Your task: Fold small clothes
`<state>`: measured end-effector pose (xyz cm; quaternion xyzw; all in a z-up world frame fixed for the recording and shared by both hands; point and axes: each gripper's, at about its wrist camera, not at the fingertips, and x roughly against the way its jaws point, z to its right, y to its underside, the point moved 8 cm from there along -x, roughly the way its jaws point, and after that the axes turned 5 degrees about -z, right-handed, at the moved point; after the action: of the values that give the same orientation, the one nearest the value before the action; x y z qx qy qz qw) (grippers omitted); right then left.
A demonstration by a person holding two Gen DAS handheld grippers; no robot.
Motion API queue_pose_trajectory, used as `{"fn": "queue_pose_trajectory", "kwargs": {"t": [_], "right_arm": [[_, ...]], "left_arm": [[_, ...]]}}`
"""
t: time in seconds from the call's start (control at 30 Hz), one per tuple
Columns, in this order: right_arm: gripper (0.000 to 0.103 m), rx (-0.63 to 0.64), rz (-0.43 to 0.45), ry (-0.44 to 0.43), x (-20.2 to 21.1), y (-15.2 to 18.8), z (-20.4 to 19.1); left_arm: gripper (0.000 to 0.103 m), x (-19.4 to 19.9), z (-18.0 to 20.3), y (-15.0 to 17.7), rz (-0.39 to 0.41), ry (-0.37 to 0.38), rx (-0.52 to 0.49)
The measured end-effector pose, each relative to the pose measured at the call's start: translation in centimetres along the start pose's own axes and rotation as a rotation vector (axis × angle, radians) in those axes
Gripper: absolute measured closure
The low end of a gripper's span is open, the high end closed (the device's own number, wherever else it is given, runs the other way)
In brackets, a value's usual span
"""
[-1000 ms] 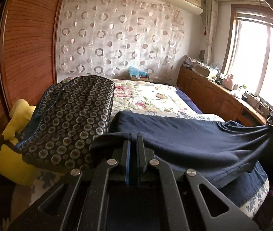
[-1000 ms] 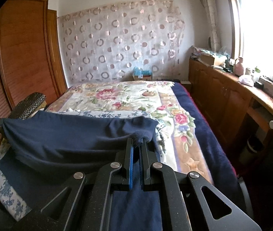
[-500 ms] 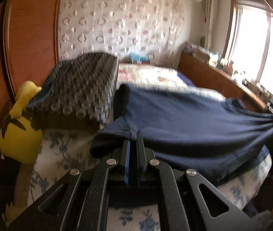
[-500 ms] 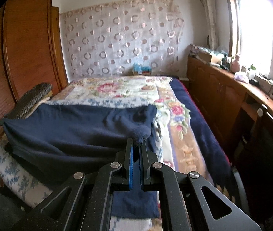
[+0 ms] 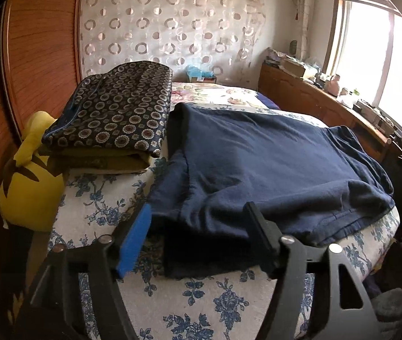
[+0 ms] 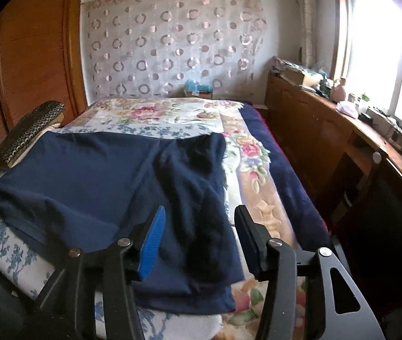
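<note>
A navy garment [image 5: 271, 164] is laid across the near end of the bed [image 6: 260, 209], folded over on itself so that a second layer shows beneath its near edge in both views. One fold is judged to be done; the piece is still broad, so further folds and smoothing are judged to remain.

The jaws of both tools have just been opening. The left hand-held gripper [image 5: 201, 235] is seen with its jaws spread wide, the garment's near left corner lying loose between them and pressed by neither pad. The right hand-held gripper [image 6: 201, 232] is also parted, somewhat less widely, with the near right corner draped between its jaws and likewise released.

The cloth is read as a soft, matte knit: it sags into shallow wrinkles, and a stitched hem is visible along the right side in the left wrist view. The bed is covered near the foot by a white sheet printed with blue flowers, and further up by a quilt with pink blossoms and a dark blue border.

At the near left edge of the bed a folded pile [image 5: 116, 113] is stacked, topped by a dark fabric patterned with small rings, and is judged to be work already finished. Beside it a yellow plush toy [image 5: 31, 181] is wedged against the wooden wardrobe.
</note>
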<state>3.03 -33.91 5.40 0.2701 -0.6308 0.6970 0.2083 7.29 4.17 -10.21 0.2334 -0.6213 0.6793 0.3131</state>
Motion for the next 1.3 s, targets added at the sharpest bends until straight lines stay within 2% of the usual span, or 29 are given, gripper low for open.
{"fn": "queue_pose_trajectory", "kwargs": {"t": [0.13, 0.37, 0.6, 0.77, 1.1, 1.3], "right_arm": [[0.048, 0.03, -0.015, -0.057, -2.5, -0.3, -2.5], [0.048, 0.084, -0.078, -0.165, -8.3, -1.1, -6.8], [0.048, 0.107, -0.12, -0.204, -11.5, -1.8, -8.4], [0.048, 0.116, -0.147, -0.205, -12.5, -1.5, -8.3], [0.048, 0.118, -0.178, -0.175, -12.6, -1.5, -9.5], [0.043, 0.137, -0.18, -0.176, -12.7, -1.0, -10.2]], "left_arm": [[0.03, -0.1, -0.4, -0.1, 0.014, -0.044, 0.002], [0.03, -0.8, -1.3, 0.3, -0.005, -0.065, 0.017], [0.03, -1.1, -1.9, 0.5, -0.009, -0.076, 0.031], [0.03, -1.4, -2.4, 0.6, -0.013, -0.078, 0.038], [0.03, -1.5, -4.3, -1.3, 0.016, -0.096, 0.072], [0.03, -4.2, -4.1, -0.7, -0.054, -0.061, 0.07]]}}
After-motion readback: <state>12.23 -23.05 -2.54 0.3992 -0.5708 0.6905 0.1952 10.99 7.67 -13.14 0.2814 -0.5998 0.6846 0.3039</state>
